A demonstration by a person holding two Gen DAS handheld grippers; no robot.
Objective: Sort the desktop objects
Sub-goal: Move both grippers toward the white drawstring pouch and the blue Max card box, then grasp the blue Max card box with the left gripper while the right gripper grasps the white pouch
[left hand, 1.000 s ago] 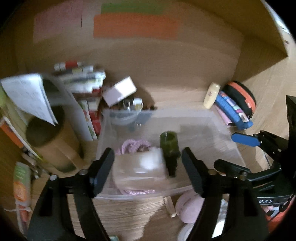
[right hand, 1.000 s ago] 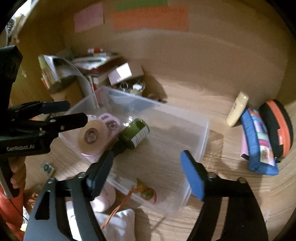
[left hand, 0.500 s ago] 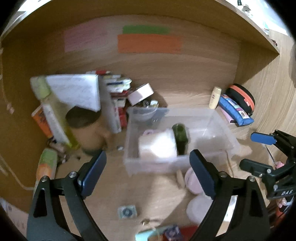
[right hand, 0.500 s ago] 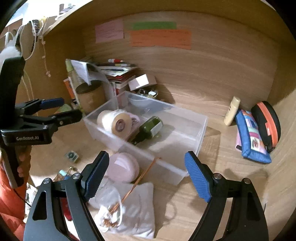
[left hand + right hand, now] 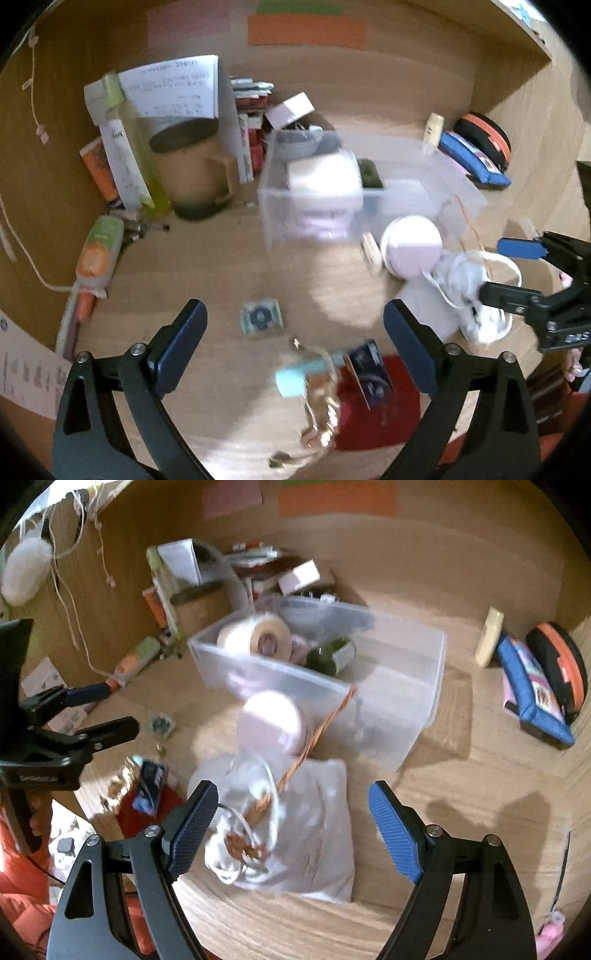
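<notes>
A clear plastic bin (image 5: pixel 424 192) (image 5: pixel 406 686) stands on the wooden desk and holds a white tape roll (image 5: pixel 325 177) (image 5: pixel 258 637), a dark green bottle (image 5: pixel 330 657) and something pink. My left gripper (image 5: pixel 295 347) is open and empty above loose items: a small square packet (image 5: pixel 261 316), a teal item (image 5: pixel 295 376) and a dark blue box (image 5: pixel 369 369). My right gripper (image 5: pixel 291 827) is open and empty over a white pouch (image 5: pixel 317 830) with white cord and a brown braided string (image 5: pixel 314 738). A round pink case (image 5: pixel 412 245) (image 5: pixel 273 722) lies beside the bin.
A brown mug (image 5: pixel 192 166), books and a bottle stand at the back left. A tube (image 5: pixel 98 258) lies at the left. A blue pouch (image 5: pixel 532 690), an orange-black case (image 5: pixel 557 664) and a cream bottle (image 5: pixel 489 637) lie at the right. A red item (image 5: pixel 380 406) lies near the front.
Both grippers have pulled back from the bin toward the desk's front. The tape roll, between the left gripper's open fingers a second ago, now lies in the bin.
</notes>
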